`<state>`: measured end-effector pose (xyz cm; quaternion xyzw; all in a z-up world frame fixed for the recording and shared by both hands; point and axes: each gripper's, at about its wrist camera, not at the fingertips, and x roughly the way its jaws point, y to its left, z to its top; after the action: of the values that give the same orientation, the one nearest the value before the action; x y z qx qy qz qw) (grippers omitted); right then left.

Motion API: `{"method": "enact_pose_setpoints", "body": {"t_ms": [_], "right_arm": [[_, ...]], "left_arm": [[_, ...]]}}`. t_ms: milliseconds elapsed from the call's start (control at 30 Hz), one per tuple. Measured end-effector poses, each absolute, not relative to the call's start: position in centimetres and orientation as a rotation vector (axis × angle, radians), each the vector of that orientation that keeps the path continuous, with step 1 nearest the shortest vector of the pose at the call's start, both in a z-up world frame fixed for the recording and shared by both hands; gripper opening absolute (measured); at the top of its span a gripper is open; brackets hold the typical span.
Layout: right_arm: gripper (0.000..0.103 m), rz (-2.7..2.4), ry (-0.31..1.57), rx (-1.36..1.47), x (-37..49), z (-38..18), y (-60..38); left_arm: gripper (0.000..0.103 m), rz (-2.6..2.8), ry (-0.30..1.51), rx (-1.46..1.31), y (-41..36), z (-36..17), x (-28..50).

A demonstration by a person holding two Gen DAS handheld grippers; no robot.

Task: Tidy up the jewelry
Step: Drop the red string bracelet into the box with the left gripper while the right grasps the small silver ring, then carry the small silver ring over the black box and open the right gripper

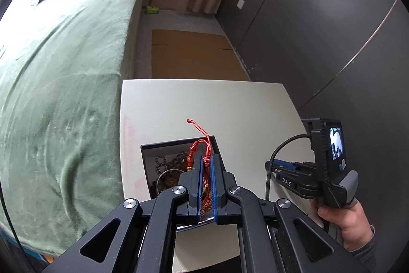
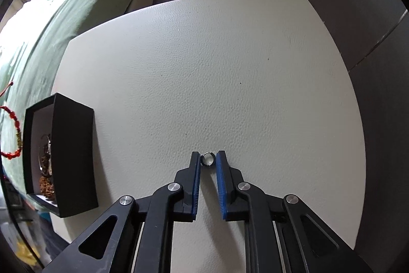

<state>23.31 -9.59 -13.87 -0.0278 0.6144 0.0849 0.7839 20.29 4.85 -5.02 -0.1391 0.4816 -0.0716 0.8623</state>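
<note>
A cream table (image 2: 204, 68) stands beside a green-covered bed (image 1: 64, 68). On it sits an open black box (image 2: 74, 152) already holding beaded jewelry. Above the box, the left gripper (image 1: 207, 165) pinches a red cord bracelet (image 1: 204, 145), seemingly to drop it in. The right gripper (image 2: 208, 160), marked "DAS", closely brackets a small ring (image 2: 207, 160) on the tabletop, apparently about to grip it.

Left wrist above box (image 1: 179, 145), right wrist low over table (image 2: 204, 68), both sharing box

Hand-held grippers: two, left hand-held gripper (image 1: 207, 160) and right hand-held gripper (image 2: 208, 156)
Black box (image 2: 74, 145): one
Red string bracelet (image 1: 204, 145): one
Ring (image 2: 207, 160): one
Bench (image 2: 204, 68): one
Bed (image 1: 64, 68): one
</note>
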Motion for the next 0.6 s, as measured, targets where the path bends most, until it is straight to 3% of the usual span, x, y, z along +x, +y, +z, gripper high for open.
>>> {"method": "enact_pose_setpoints", "body": {"t_ms": [67, 100, 167, 333, 600], "right_arm": [[0.012, 0.182, 1.316, -0.058, 23.0, -13.6, -9.8], [0.002, 0.189, 1.310, -0.050, 22.7, -13.4, -9.8], [0.002, 0.206, 1.294, -0.029, 22.0, -12.8, -9.1], [0.002, 0.233, 1.256, -0.029, 20.9, -11.4, -8.9], [0.002, 0.235, 1.256, -0.031, 22.2, -10.6, -8.5]], "left_arm": [[0.005, -0.171, 1.001, -0.316, 5.1, -5.0, 20.2], [0.006, -0.173, 0.998, -0.312, 5.1, -5.0, 20.2], [0.008, -0.158, 1.006, -0.288, 5.1, -5.1, 20.3], [0.057, -0.152, 0.990, -0.328, 6.3, -5.2, 19.8], [0.058, -0.118, 0.983, -0.369, 8.6, -5.4, 18.6]]}}
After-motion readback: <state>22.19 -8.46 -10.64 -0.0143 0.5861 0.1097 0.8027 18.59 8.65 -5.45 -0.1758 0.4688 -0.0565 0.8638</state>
